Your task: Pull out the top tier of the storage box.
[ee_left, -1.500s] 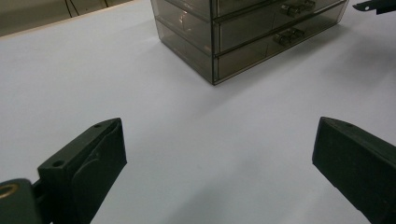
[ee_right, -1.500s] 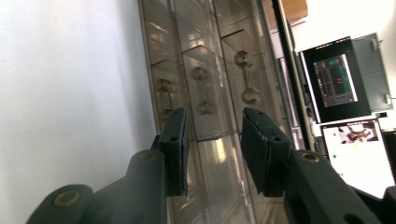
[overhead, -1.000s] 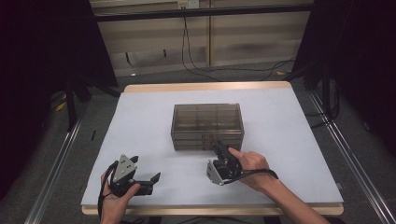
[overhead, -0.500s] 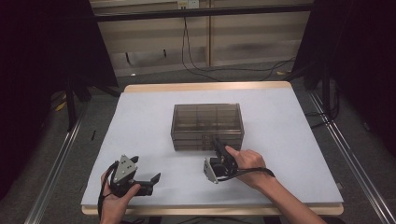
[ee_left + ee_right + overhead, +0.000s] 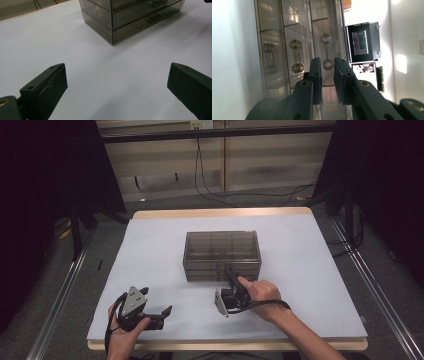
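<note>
jaws of the right gripper (image 5: pixel 327 63) have been narrowing around the top drawer handle (image 5: pixel 326 51) of the clear drawer box (image 5: pixel 222 254), not yet pinching; left gripper (image 5: pixel 115 82) waits wide open above the bench (image 5: pixel 150 250).

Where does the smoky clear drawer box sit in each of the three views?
High view: drawer box at the centre of the white table, just beyond the right gripper.
Left gripper view: top, right of centre, far beyond its wide-apart jaws.
Right gripper view: turned sideways, across the left and middle, close ahead of the jaws.
Shared landmark: the dumbbell-shaped drawer handles, also here.
</note>
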`<action>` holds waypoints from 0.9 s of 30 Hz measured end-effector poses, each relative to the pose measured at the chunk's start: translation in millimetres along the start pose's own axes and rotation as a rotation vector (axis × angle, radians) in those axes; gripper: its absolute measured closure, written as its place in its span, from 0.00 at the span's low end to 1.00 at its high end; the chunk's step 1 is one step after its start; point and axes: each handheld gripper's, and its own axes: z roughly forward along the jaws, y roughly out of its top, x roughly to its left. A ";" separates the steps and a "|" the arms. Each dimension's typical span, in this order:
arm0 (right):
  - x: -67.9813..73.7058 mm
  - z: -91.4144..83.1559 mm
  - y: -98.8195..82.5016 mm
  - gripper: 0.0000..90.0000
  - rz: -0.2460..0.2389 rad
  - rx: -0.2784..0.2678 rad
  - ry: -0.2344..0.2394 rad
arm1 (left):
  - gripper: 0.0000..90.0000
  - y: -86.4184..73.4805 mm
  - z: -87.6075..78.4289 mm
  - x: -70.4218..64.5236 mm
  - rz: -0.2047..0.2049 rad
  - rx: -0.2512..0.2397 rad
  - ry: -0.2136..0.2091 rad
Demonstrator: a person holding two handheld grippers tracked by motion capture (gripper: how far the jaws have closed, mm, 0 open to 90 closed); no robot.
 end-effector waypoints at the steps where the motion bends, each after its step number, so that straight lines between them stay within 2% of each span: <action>1: 0.0 0.3 0.7 0.87 -0.008 -0.004 -0.010 | 0.03 0.0 0.0 -0.1 0.001 0.000 0.001; 16: 7.0 1.4 6.0 0.89 -0.046 0.036 -0.067 | 0.03 -0.2 -1.3 0.0 0.014 0.002 0.003; 19: 10.1 1.8 7.5 0.90 -0.063 0.047 -0.087 | 0.03 -0.2 -0.8 -1.1 0.004 -0.004 -0.002; 27: 13.0 1.8 11.5 0.90 -0.044 0.085 -0.098 | 0.03 0.0 -1.1 -1.0 0.014 0.001 -0.007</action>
